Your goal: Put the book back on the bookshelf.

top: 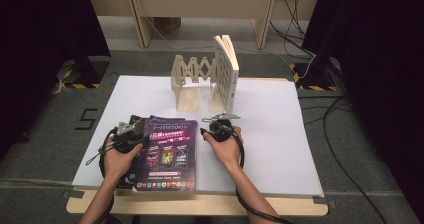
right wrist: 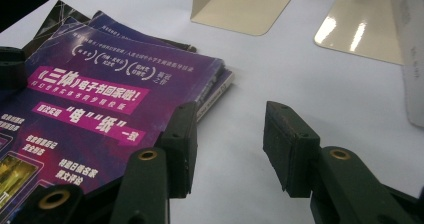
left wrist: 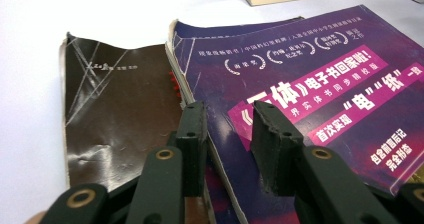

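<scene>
- The purple book (top: 169, 151) lies flat on top of a small stack at the near left of the desk (top: 280, 149), at about 7 o'clock from the wooden book stand (top: 192, 79); a dark brown book (left wrist: 117, 119) shows beneath it on the left.
- One white book (top: 227, 71) already stands upright at the stand's right end.
- The left gripper (left wrist: 227, 134) has its jaws apart, straddling the purple book's left edge; no pad presses on it yet.
- The right gripper (right wrist: 232, 144) has its jaws apart over bare desk, just beside the book's right edge, with nothing between them.
- Judgement: the step in hand is picking up the top book.
- To do it well, the left jaws should take the purple cover edge alone, not the brown book below.
- The right gripper should steady the opposite edge at 3 o'clock, so the stack does not slide.
</scene>
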